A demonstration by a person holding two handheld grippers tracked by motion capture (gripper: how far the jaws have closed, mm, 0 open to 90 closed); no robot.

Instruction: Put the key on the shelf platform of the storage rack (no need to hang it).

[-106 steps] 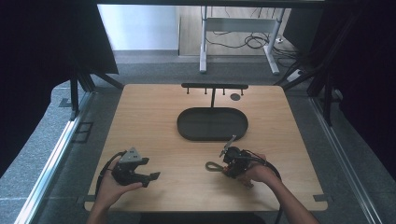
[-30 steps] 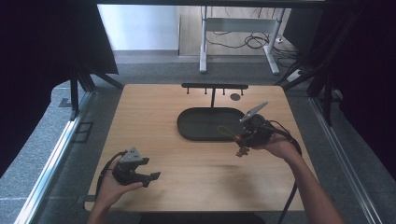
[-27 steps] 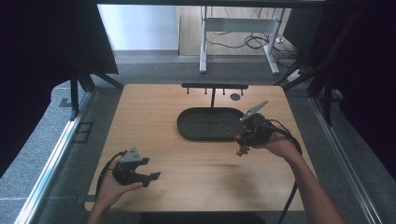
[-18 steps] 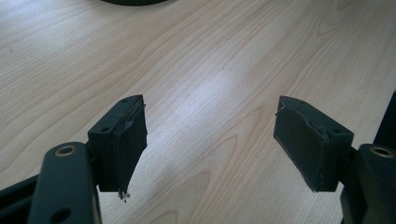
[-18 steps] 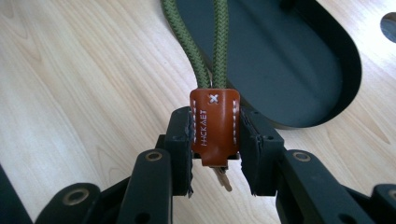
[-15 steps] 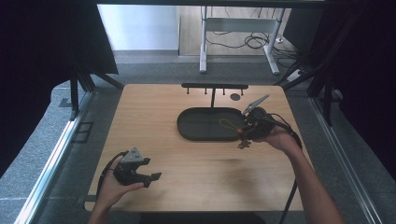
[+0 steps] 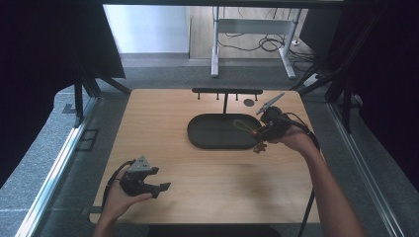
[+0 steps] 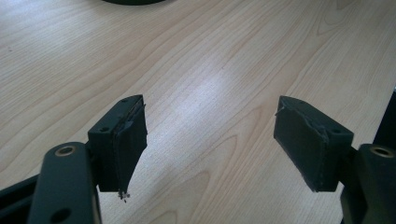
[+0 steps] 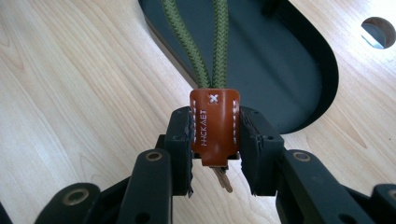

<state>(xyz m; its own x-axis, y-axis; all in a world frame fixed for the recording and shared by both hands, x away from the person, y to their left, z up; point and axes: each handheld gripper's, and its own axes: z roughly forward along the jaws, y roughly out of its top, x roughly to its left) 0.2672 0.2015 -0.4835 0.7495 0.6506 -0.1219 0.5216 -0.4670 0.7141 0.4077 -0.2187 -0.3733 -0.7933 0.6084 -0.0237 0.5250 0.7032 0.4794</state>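
My right gripper (image 7: 260, 132) is shut on the brown leather tag (image 9: 214, 126) of a keychain and holds it just off the right end of the black oval tray (image 7: 212, 132). The keychain's green cord loop (image 9: 201, 51) stretches forward over the tray (image 9: 299, 70). A key (image 9: 224, 180) hangs under the tag, and in the high view the keys (image 7: 258, 147) dangle above the wood. My left gripper (image 7: 160, 187) rests at the table's front left, open, with bare wood between its pads (image 8: 126, 140).
A low black rack with pegs (image 7: 227, 91) stands behind the tray, with a round hole (image 7: 249, 102) in the tabletop beside it. The right gripper's cable trails along the person's forearm. A desk frame and cables stand on the floor beyond the table.
The right hand has carried the keychain from the table's front up to the tray's right end, drifting slightly farther back and right lately. The left hand has stayed put.
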